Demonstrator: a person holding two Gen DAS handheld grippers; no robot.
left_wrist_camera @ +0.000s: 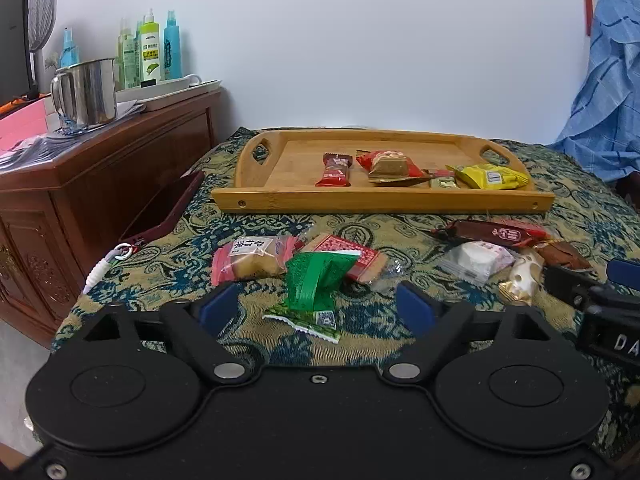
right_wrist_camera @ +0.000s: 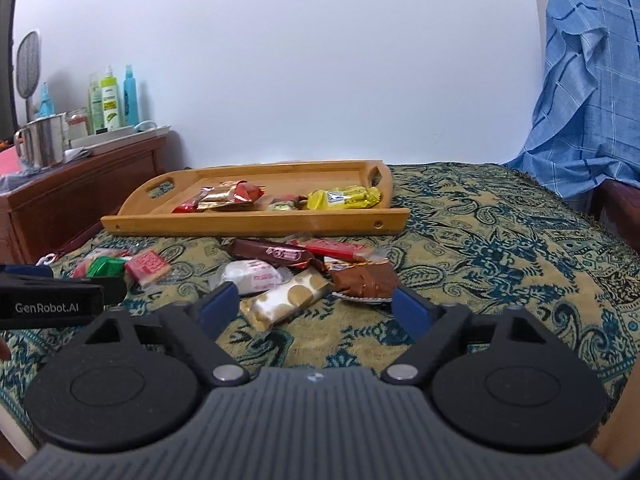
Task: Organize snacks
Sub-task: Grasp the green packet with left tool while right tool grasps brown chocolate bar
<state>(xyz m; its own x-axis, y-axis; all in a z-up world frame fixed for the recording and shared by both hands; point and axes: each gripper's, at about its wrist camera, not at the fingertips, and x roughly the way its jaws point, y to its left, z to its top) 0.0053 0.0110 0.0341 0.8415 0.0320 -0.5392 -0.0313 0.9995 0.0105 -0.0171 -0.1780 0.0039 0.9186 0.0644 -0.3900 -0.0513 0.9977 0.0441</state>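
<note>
A wooden tray (left_wrist_camera: 384,199) (right_wrist_camera: 256,222) at the back of the patterned cloth holds several wrapped snacks, among them a yellow packet (left_wrist_camera: 490,177) (right_wrist_camera: 344,198). Loose snacks lie in front of it. My left gripper (left_wrist_camera: 316,304) stands open around a green packet (left_wrist_camera: 314,286) without pressing it; a pink packet (left_wrist_camera: 252,258) and a red-and-white biscuit (left_wrist_camera: 348,256) lie just beyond. My right gripper (right_wrist_camera: 316,302) is open, with a white-and-gold packet (right_wrist_camera: 288,300) between its blue pads (right_wrist_camera: 218,304), untouched. Behind that lie a brown wafer (right_wrist_camera: 366,278), a white-pink packet (right_wrist_camera: 256,276) and a brown bar (right_wrist_camera: 272,254).
A wooden cabinet (left_wrist_camera: 120,168) at the left carries a steel mug (left_wrist_camera: 86,94) and several bottles (left_wrist_camera: 150,50). A dark red phone (left_wrist_camera: 164,212) lies at the cloth's left edge. Blue checked fabric (right_wrist_camera: 588,92) hangs at the right. Bare cloth lies right of the tray.
</note>
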